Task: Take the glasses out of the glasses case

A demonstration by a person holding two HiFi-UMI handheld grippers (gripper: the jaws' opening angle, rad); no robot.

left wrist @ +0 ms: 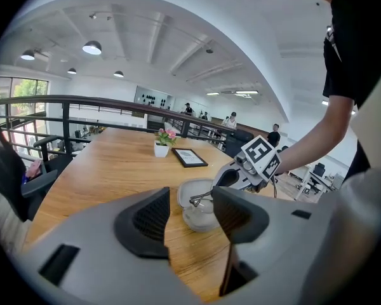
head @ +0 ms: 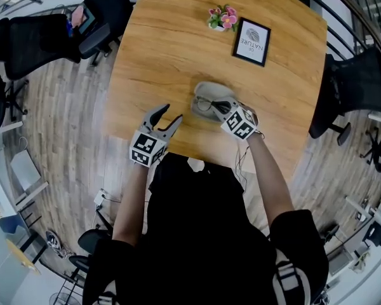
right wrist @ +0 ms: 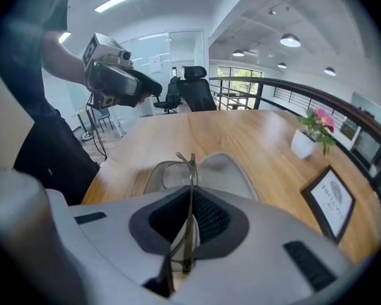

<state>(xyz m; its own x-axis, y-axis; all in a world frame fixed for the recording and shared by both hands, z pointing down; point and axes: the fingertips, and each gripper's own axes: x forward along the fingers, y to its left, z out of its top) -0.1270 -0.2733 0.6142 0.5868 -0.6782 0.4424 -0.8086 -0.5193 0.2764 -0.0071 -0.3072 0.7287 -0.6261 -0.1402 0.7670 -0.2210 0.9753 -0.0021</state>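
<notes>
A grey glasses case [head: 206, 94] lies open on the wooden table [head: 178, 37], its lid [right wrist: 225, 170] folded back. My right gripper [head: 220, 108] is shut on the thin metal-framed glasses [right wrist: 189, 170], which stick up from between its pads just above the case [right wrist: 171, 176]. In the left gripper view the glasses [left wrist: 200, 200] hang at the right gripper's [left wrist: 221, 182] tip over the case [left wrist: 200, 211]. My left gripper [head: 167, 117] stands open with nothing between its fingers, to the left of the case and apart from it. In its own view the left gripper [left wrist: 189, 218] shows bare pads.
A framed print [head: 251, 41] and a small pot of pink flowers [head: 222, 18] stand at the far side of the table. Black office chairs [head: 38, 40] stand to the left and right of the table [head: 359, 81]. A railing [left wrist: 82, 103] runs behind the table.
</notes>
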